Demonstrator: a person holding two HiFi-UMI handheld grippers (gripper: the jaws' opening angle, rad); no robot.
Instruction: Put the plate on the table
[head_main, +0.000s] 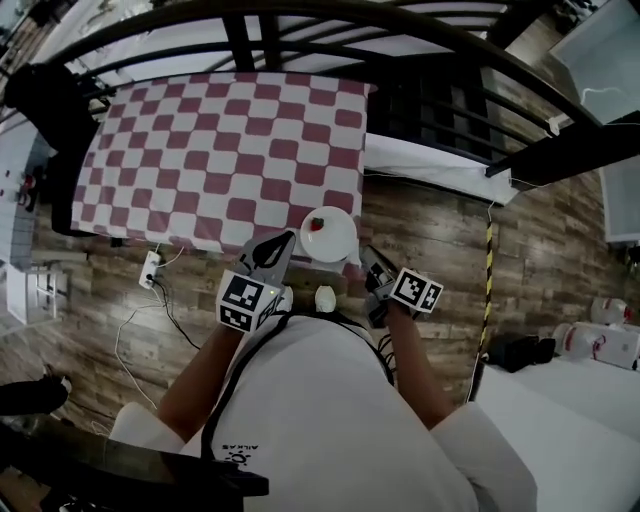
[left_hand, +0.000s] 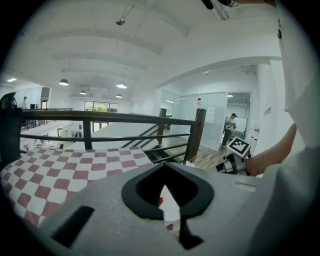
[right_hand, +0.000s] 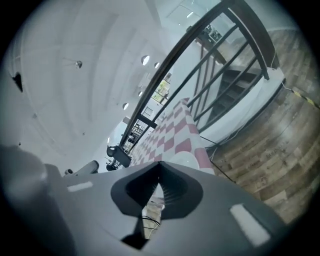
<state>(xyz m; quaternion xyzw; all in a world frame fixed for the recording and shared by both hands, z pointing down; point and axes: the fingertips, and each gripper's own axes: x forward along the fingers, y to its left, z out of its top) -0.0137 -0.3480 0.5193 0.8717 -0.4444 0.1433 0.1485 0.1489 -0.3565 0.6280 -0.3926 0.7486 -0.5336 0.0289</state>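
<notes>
Right now both tools are closed on nothing. The plate (head_main: 335, 240) rests on the table's (head_main: 200, 150) near corner, just ahead and to the right of the left gripper (head_main: 290, 240) tips. It lies ahead-left of the right gripper (head_main: 367, 254). The left looks nearer for any nudge inward.

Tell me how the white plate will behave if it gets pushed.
The plate looks rigid and smooth, so it would probably slide over the checked cloth. Sitting near the cloth's edge, it could fall and likely break.
</notes>
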